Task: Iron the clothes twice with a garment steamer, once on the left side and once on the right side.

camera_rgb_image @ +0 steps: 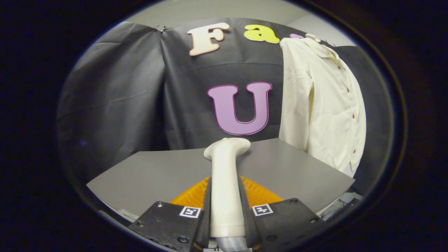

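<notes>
A white garment steamer runs forward between my two fingers, its handle clamped by them and its head pointing toward the booth wall. My gripper is shut on that handle, above the grey table. A cream button-up shirt hangs on the wall beyond the fingers and off to the right, its lower hem reaching down past the table's right corner. The steamer head is well short of the shirt and to its left.
The grey table spreads under and ahead of the fingers, its far edge meeting the black cloth wall. A ribbed hose end leaves the steamer's base between the fingers.
</notes>
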The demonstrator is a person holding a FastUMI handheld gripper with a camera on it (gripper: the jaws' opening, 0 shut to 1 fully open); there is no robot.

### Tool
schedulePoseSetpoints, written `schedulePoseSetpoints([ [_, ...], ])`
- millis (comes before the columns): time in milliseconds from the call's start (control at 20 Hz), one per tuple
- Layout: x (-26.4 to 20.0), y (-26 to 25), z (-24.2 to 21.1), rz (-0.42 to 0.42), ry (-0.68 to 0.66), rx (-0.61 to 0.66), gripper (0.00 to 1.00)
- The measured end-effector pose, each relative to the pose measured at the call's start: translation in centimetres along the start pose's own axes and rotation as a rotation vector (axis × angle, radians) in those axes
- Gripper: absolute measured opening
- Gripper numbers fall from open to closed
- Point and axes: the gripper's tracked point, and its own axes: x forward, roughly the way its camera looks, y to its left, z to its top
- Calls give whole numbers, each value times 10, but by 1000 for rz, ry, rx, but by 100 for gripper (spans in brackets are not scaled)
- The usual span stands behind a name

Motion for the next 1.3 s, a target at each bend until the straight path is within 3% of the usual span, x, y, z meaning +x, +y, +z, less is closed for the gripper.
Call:
schedulePoseSetpoints([
  [300, -22, 1, 6, 9, -51, -53, 38],
  [750, -59, -36, 37, 52, -125, -10, 38],
  [1000, -80, -71, 72, 78, -208, 6, 38],
  [1300, -97, -130, 111, 48, -325, 43, 38],
])
